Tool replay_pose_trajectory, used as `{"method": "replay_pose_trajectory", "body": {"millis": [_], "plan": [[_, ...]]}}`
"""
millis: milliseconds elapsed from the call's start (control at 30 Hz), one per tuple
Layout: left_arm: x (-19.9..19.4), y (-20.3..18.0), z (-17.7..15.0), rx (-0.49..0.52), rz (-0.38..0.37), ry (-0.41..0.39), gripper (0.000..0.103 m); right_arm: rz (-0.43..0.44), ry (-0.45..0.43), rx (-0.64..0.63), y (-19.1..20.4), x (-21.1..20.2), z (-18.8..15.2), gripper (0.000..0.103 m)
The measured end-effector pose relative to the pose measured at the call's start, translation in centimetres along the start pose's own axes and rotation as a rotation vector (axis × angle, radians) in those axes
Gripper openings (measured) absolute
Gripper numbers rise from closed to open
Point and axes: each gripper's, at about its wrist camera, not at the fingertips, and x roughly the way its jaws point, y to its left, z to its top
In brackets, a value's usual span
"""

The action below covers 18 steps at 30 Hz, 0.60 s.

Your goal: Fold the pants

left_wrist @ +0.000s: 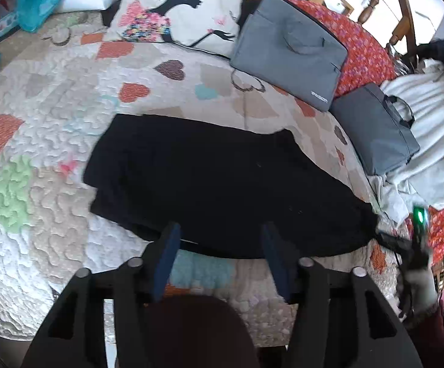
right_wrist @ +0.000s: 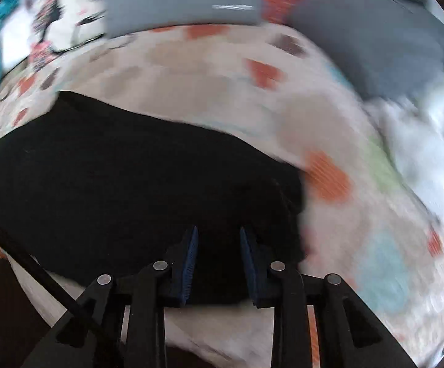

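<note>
From the left wrist camera, black pants lie on a quilted bedspread printed with hearts, already doubled into a compact rectangle with one layer stacked on another at the left end, which suggests the folding is well along. The left gripper hovers at the near edge of the pants with its blue-padded jaws apart and nothing between them, likely placed to take that edge. Farther off, a decorative pillow and two grey laptop bags sit well clear of the working area, with pale laundry heaped at the right. From the right wrist camera, which is blurred, the right gripper points down over the near right part of the pants. Its jaws stand apart over the dark cloth; no pinch shows.
</note>
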Motion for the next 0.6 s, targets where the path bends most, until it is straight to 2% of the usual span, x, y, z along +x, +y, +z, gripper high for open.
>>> {"method": "replay_pose_trajectory", "body": {"millis": [33, 100, 167, 233, 267, 300, 367, 400, 500, 600], "plan": [[0.1, 0.5, 0.0, -0.013, -0.002, -0.001, 0.055, -0.111, 0.004, 0.020, -1.8, -0.5, -1.6, 0.066], [0.3, 1.4, 0.1, -0.037, 0.002, 0.003, 0.055, -0.228, 0.020, 0.066, -4.5, -1.1, -3.5, 0.066], [0.6, 1.9, 0.0, -0.053, 0.010, 0.009, 0.055, -0.227, 0.007, 0.178, -7.7, -2.4, -4.8, 0.062], [0.6, 2.0, 0.0, -0.058, 0.015, 0.010, 0.055, -0.130, -0.084, 0.252, -9.2, -4.5, -4.7, 0.059], [0.5, 1.8, 0.0, -0.056, 0.018, 0.007, 0.055, -0.051, -0.138, 0.263, -9.2, -5.6, -4.1, 0.059], [0.3, 1.6, -0.1, -0.052, 0.018, 0.003, 0.055, 0.064, -0.188, 0.266, -8.7, -6.4, -3.4, 0.059], [0.0, 1.1, -0.1, -0.046, 0.018, -0.002, 0.055, 0.264, -0.220, 0.271, -7.4, -6.4, -1.6, 0.059], [-0.2, 0.8, -0.2, -0.040, 0.020, -0.004, 0.055, 0.316, -0.214, 0.270, -6.6, -5.9, -0.8, 0.059], [-0.7, 0.3, -0.2, -0.029, 0.024, -0.011, 0.055, 0.397, -0.165, 0.217, -3.2, -2.8, 1.8, 0.058], [-1.1, 0.6, 0.1, -0.038, 0.020, -0.021, 0.056, 0.331, -0.050, 0.186, -1.8, 2.3, 3.3, 0.056]]}}
